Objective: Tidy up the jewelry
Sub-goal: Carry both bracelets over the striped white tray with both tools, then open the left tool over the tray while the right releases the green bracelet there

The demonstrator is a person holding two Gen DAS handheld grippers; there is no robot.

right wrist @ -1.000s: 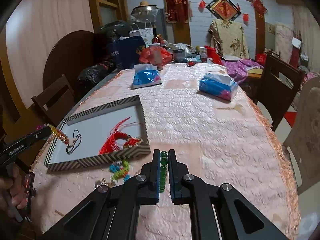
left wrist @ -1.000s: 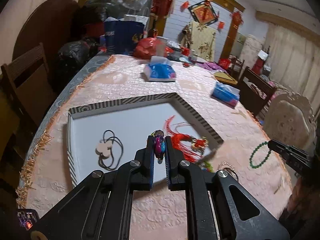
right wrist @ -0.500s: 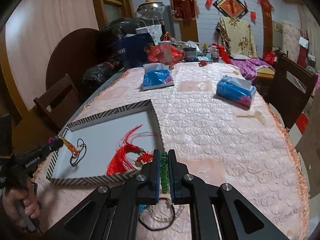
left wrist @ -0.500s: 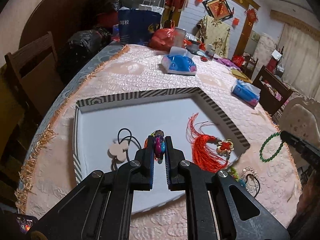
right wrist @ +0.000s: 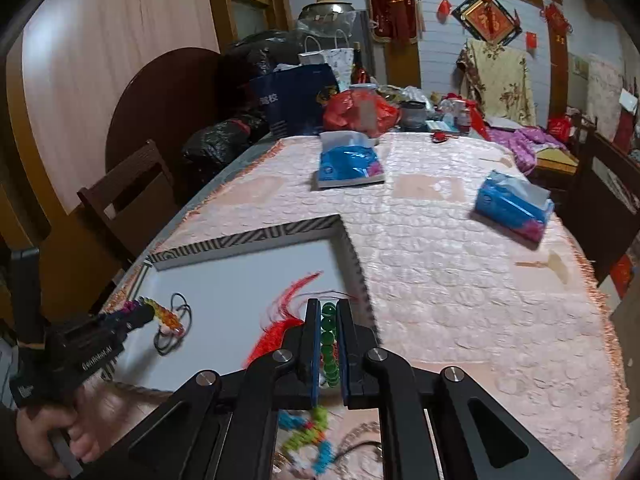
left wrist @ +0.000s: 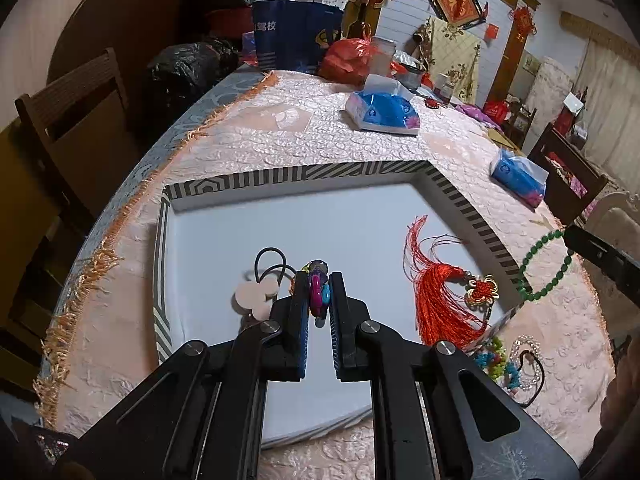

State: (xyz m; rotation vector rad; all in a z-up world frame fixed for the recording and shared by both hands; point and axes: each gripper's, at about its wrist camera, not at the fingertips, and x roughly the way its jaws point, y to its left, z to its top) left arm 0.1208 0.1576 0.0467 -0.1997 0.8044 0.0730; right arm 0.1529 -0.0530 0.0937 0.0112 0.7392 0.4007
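Left hand-held gripper [left wrist: 319, 300] clamped on a multicoloured bead bracelet [left wrist: 318, 294]: chunky beads, magenta, blue, purple, one dark faceted bead on top, a yellow-orange stretch trailing off the tips in the right wrist view. It hangs over the white floor of the tray [left wrist: 304, 172], close above the black cord loop with a pale wooden charm [left wrist: 256, 294]; contact with the cord not clear

Right hand-held gripper [right wrist: 329, 334] clamped on a green bead bracelet [right wrist: 329, 344]: small round glossy beads, uniform dark green, one full loop. In the left wrist view the loop [left wrist: 544, 266] dangles from the tips over the tray's right rim and the cloth beside it

Tray: shallow rectangle, plain white inside, grey-and-white striped border, sits on the counter [left wrist: 320, 140] under a pink embossed cloth with orange fringe

Already in the tray: red tassel with a red-and-gold knot [left wrist: 448, 296], lying near the right wall, threads fanned toward the far end

Still on the cloth outside the tray's near right corner: a blue and lime bead string [left wrist: 498, 360], a clear bead bracelet [left wrist: 528, 350] and a black cord, bunched together, overlapping

Two blue tissue packs [left wrist: 382, 110] sit farther back on the counter, well apart from the tray

A hand [right wrist: 52, 436] grips the left tool's handle at the lower left of the right wrist view
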